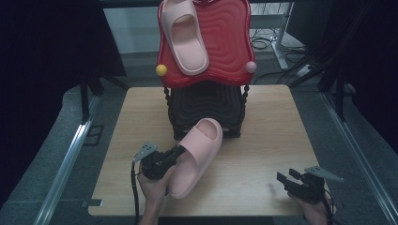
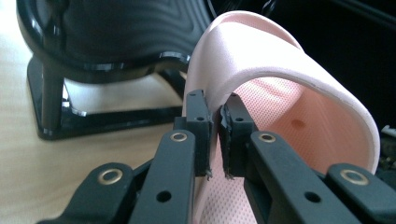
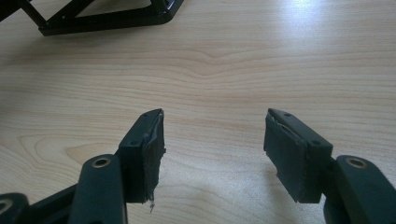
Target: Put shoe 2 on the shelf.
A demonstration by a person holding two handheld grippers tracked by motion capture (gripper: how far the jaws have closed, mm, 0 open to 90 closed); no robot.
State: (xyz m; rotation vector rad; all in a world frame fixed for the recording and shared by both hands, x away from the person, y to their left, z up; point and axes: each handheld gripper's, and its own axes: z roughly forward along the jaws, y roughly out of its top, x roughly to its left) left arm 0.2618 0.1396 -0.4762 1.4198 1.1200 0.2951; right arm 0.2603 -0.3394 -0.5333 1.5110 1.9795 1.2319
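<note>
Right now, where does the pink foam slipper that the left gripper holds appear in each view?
High view: the pink foam slipper lies low and left of centre, before the black stand.
Left gripper view: it fills the centre and right, its strap edge pinched by the left gripper.
Right gripper view: bare wooden table.
Shared landmark: the black stand's base.

Both grippers are black. The left gripper, at lower centre-left of the high view, carries a grey three-cornered plate and trails a black cable toward the bottom edge. The right gripper, at lower right, bears the same grey plate. In the gripper views each jaw arm shows brass-ringed rivets and small screw holes, and the dark rubber pads look frayed at their edges.
</note>
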